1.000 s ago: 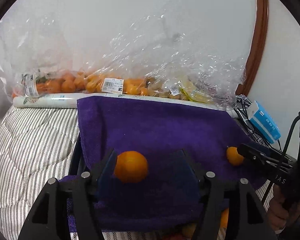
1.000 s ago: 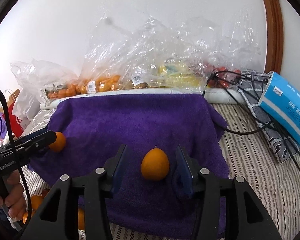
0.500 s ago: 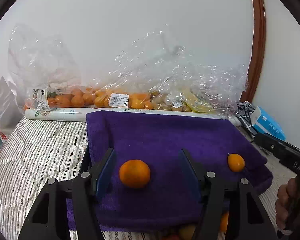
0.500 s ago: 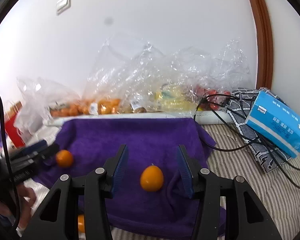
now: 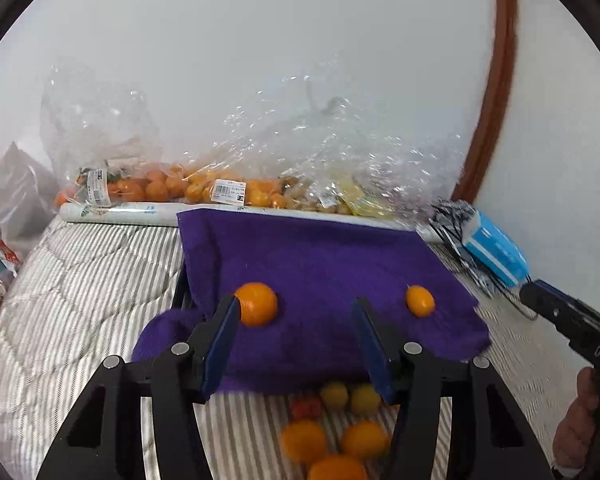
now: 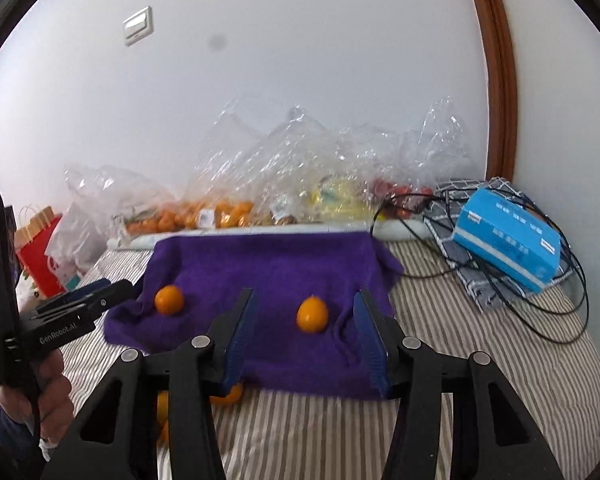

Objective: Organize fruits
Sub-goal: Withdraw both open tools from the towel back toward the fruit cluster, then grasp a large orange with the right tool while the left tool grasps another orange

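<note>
Purple towel (image 5: 320, 256): two round orange fruits (image 5: 256, 304) placed, well apart.
Left gripper (image 5: 296, 344): just been closing, empty.
Right gripper (image 6: 306, 334): open, empty.
Left: loose fruits (image 5: 332, 432) on striped bedding (image 5: 80, 280).

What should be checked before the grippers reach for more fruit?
1. Left gripper empty, jaws apart after just closing a little: ok.
2. Right gripper empty, jaws apart: ok.
3. Round orange lying free on the purple towel: ok.
4. Small oval orange on the towel, apart from the round one: ok.
5. Loose fruit in front of the towel within view: ok.
6. Where sorted fruit should end up: cannot tell.
</note>
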Motion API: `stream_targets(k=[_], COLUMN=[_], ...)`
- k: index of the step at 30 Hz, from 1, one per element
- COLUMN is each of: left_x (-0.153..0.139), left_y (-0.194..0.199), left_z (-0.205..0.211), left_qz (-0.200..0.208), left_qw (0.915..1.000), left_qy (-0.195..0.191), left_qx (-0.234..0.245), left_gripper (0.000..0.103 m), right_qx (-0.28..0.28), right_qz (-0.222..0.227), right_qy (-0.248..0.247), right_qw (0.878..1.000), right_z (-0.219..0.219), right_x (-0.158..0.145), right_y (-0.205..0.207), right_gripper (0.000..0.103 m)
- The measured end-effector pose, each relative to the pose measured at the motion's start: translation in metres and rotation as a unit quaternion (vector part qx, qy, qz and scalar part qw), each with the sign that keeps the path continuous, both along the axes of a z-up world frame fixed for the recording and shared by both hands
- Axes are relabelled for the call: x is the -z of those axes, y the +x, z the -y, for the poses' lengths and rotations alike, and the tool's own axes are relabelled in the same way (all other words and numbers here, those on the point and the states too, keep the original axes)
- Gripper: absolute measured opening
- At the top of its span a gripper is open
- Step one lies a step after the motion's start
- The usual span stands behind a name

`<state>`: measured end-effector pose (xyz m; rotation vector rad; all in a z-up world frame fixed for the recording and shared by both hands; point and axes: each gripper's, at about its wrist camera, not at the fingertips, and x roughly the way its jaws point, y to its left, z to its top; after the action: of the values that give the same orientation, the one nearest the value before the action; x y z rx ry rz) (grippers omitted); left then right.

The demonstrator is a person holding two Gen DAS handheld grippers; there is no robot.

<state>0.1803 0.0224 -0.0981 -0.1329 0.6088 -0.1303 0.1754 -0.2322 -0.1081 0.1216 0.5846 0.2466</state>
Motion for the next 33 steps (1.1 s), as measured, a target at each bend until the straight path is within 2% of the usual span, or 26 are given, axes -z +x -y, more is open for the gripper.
stream_targets(k=[4, 7, 10, 12, 18, 20, 23, 27, 31, 33], left_x=[-0.005, -0.006, -0.004, 0.0, 0.013, 0.017, 0.022, 0.027, 0.035, 0.039], left_y=[-0.027, -0.043, -0.055, -0.063, -0.07, -0.07, -0.069, -0.067, -0.059, -0.055], left_z=[0.002, -0.001, -0.004, -0.007, -0.02, -0.024, -0.03, -0.041, -0.05, -0.054], left_qz=[-0.004, -0.011, -0.022, -0.021, -0.038, -0.045, -0.051, -0.053, -0.065, -0.069], left_qw=[0.9999, 0.9999, 0.9997, 0.9998, 0.9991, 0.9987, 0.9982, 0.9978, 0.997, 0.9968], left_qy=[0.014, 0.008, -0.001, 0.0, -0.006, -0.009, -0.01, -0.003, 0.004, 0.006], left_qx=[0.004, 0.006, 0.011, -0.004, -0.019, -0.021, -0.029, -0.039, -0.043, -0.041], left_gripper=[0.055, 0.055, 0.055, 0.055, 0.056, 0.061, 0.071, 0.072, 0.072, 0.071], right_qx=[-0.004, 0.003, 0.015, 0.015, 0.014, 0.014, 0.017, 0.011, 0.002, -0.006], right_qz=[-0.012, -0.009, 0.018, 0.033, 0.038, 0.037, 0.033, 0.001, -0.036, -0.046], right_qy=[0.022, 0.012, 0.0, -0.005, -0.015, -0.018, -0.016, 0.003, 0.014, 0.016], right_qw=[1.0, 1.0, 1.0, 0.999, 0.999, 0.999, 0.999, 1.0, 0.999, 0.999], right_z=[0.0, -0.005, -0.009, -0.011, -0.015, -0.016, -0.019, -0.02, -0.023, -0.027], right_x=[-0.001, -0.002, -0.003, -0.004, 0.001, 0.003, 0.007, 0.017, 0.031, 0.039], right_y=[-0.024, -0.042, -0.061, -0.071, -0.083, -0.083, -0.081, -0.069, -0.053, -0.048], right_gripper=[0.051, 0.051, 0.051, 0.053, 0.056, 0.056, 0.058, 0.068, 0.067, 0.061])
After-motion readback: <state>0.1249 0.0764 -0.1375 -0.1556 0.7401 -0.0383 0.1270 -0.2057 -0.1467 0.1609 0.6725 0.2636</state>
